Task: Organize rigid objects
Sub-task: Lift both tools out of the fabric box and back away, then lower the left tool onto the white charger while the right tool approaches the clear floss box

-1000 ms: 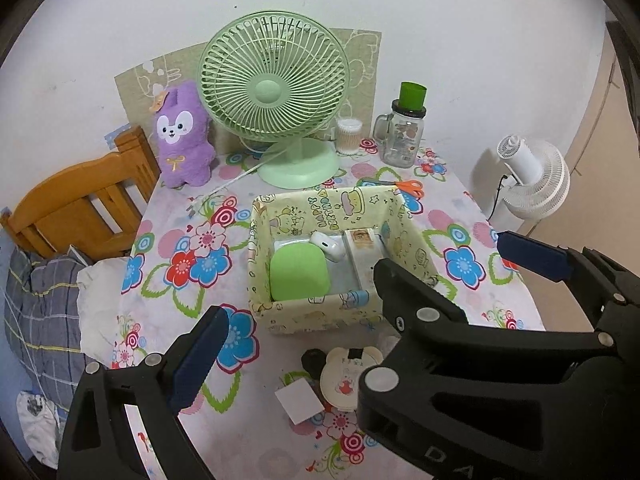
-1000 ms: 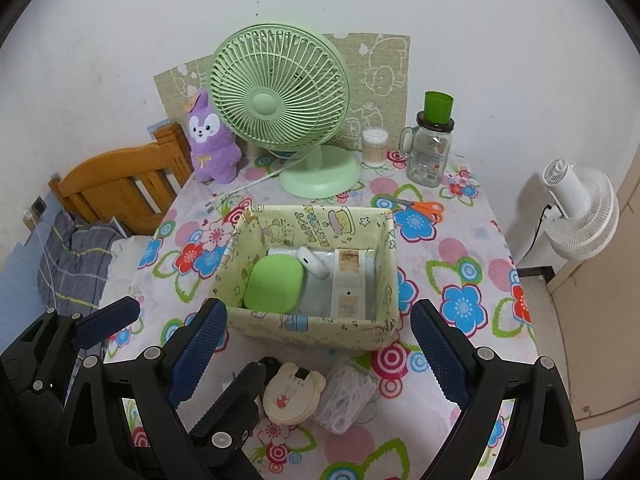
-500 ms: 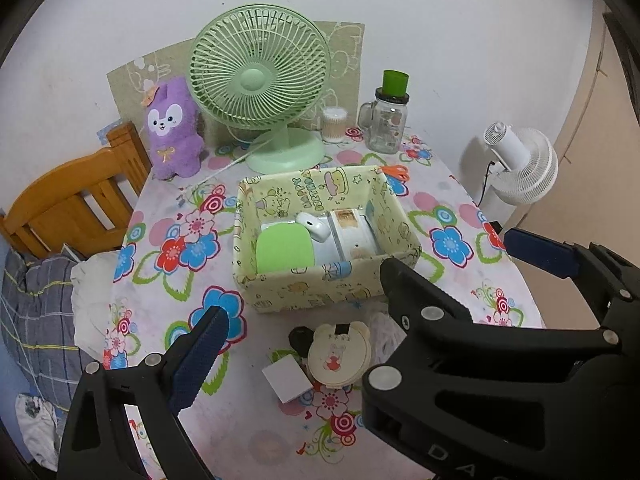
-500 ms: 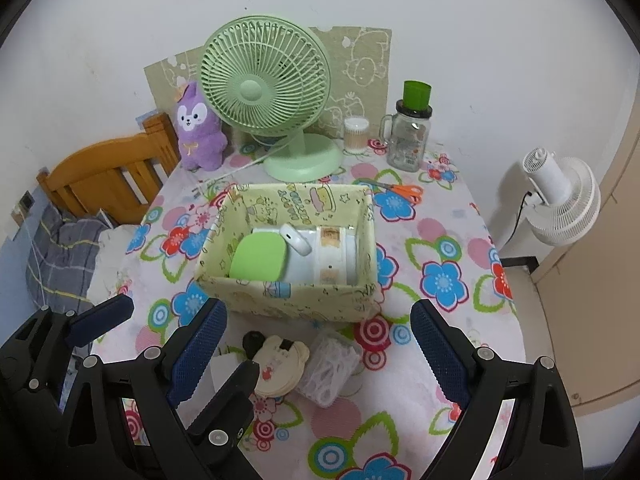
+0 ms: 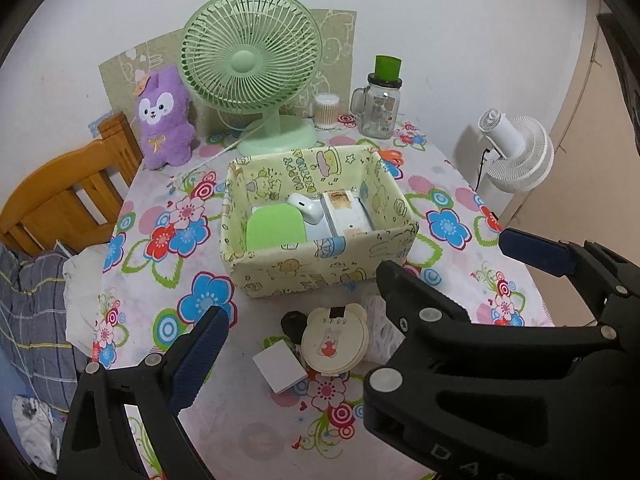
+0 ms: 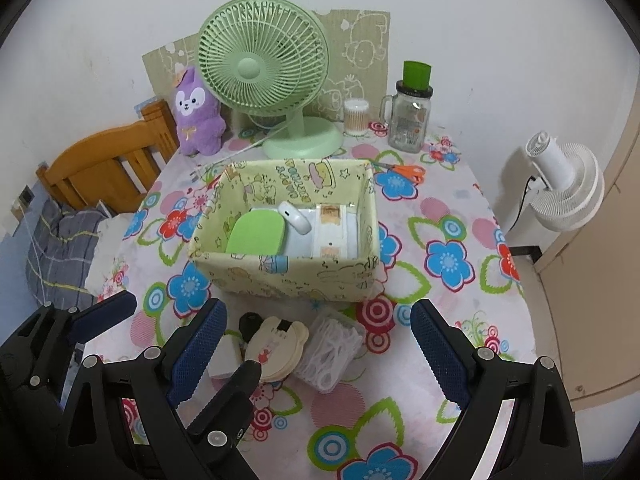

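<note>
Here, on a flower-print tablecloth (image 6: 440, 216), a cream round case with bear ears (image 6: 276, 346), a small white square block (image 5: 279, 364) touching it, and a clear plastic box of white picks (image 6: 330, 354) just beside it lie in a cluster in front of a pale yellow cartoon-print fabric bin (image 6: 288, 276). The bin already holds a green rounded pad (image 6: 256, 236), a white earbud case (image 6: 294, 216) and flat white boxes. Above the cluster, the right gripper (image 6: 316, 352) hangs with its blue-padded jaws wide apart and nothing between them; the left gripper (image 5: 360, 292) hovers alongside, jaws likewise spread and empty. Likely next is a pick-up from the cluster, and the clear box looks the easiest target for the right gripper: straddle its narrow sides squarely, and avoid nudging the bear-eared case. Behind the bin stand a mint-green desk fan (image 6: 264, 64), a purple plush rabbit (image 6: 196, 114), a glass mug jar with a green lid (image 6: 410, 118) and orange-handled scissors (image 6: 404, 169).
</note>
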### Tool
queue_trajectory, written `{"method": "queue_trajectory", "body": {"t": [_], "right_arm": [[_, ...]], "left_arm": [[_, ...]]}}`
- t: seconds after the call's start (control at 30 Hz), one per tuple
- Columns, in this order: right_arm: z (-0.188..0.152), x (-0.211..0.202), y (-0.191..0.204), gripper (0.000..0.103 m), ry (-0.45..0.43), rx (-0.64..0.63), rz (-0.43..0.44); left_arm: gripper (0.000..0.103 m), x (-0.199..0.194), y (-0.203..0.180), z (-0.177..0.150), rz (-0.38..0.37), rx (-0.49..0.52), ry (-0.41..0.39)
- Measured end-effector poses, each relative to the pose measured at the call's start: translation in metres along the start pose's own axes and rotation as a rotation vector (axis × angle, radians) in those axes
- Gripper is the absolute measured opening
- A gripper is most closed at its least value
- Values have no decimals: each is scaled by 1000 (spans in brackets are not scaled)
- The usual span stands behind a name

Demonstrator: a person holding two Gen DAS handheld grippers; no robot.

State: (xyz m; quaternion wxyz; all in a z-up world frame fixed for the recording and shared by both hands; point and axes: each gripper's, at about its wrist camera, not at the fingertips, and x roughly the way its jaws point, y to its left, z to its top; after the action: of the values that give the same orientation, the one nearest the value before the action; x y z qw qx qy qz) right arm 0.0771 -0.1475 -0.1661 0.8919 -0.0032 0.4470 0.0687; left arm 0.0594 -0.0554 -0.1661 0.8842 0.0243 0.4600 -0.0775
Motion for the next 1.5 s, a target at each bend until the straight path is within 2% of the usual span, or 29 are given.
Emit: {"method": "queue_trajectory", "body": {"t": [0.83, 1.5], "right_arm": [[-35, 51, 11, 95, 60, -5, -4], [-61, 106, 9, 95, 153, 5, -24]], "left_arm": [[98, 42, 15, -37, 23, -20, 72], [98, 93, 36, -64, 55, -55, 138]]}}
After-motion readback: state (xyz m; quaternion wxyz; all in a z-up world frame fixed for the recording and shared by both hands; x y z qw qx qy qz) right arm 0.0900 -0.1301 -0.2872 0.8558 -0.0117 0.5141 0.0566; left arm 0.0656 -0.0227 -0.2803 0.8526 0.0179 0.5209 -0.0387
